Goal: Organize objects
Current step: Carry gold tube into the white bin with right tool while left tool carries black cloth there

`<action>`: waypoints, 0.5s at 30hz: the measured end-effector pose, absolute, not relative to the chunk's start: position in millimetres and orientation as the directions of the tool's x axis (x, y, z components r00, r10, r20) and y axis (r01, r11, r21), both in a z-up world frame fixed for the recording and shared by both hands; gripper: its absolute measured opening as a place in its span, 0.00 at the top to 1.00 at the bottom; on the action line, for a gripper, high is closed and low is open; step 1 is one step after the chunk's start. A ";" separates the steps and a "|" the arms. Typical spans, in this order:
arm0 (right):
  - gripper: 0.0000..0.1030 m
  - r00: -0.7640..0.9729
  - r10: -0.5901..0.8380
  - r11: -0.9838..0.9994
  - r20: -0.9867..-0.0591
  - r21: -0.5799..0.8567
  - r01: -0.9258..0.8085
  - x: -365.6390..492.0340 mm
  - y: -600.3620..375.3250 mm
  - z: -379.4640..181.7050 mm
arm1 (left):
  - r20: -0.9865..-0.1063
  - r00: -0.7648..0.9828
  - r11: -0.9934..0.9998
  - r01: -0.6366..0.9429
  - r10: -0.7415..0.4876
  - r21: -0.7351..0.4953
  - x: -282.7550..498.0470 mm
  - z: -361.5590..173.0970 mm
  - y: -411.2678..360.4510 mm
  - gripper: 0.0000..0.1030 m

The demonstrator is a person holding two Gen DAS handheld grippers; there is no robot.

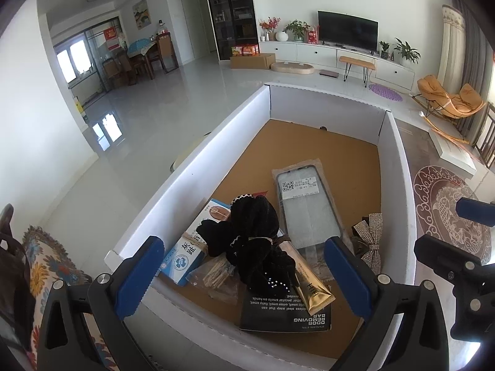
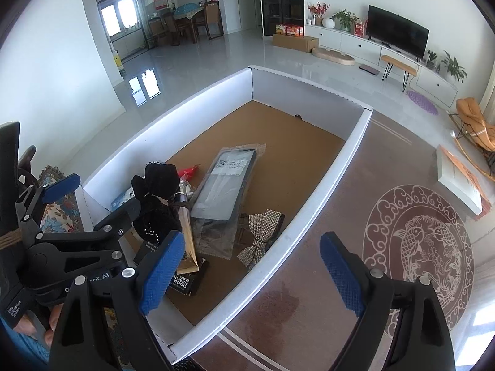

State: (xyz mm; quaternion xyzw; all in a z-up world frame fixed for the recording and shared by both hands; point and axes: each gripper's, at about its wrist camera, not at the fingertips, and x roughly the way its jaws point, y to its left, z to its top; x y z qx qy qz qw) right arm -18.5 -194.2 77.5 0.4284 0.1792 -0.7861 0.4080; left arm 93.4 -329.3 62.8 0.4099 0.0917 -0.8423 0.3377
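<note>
Your left gripper [image 1: 244, 266] hangs with its jaws spread wide and holding nothing, over the near end of the white box [image 1: 198, 151], where, from left, a blue medicine carton [image 1: 191, 253] lies by the left wall, a black scrunchie [image 1: 250, 241] sits on top of a gold tube [image 1: 309, 284] and a black soap pack [image 1: 284, 312], and a bagged phone case [image 1: 306, 207] and a rhinestone bow [image 1: 369, 244] lie toward the right wall. Your right gripper [image 2: 247, 269] is also wide open and empty, straddling the box's right wall with its left finger [image 2: 161, 275] inside above the soap pack and its right finger [image 2: 343, 275] out over the brown rug [image 2: 355, 185].
</note>
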 end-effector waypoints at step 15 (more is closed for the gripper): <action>0.13 -0.311 -0.482 -0.592 -0.819 0.043 0.805 -16.8 -202.7 75.9 | -0.748 -0.444 -0.744 0.660 -0.494 0.100 96.2 63.1 -334.8 0.00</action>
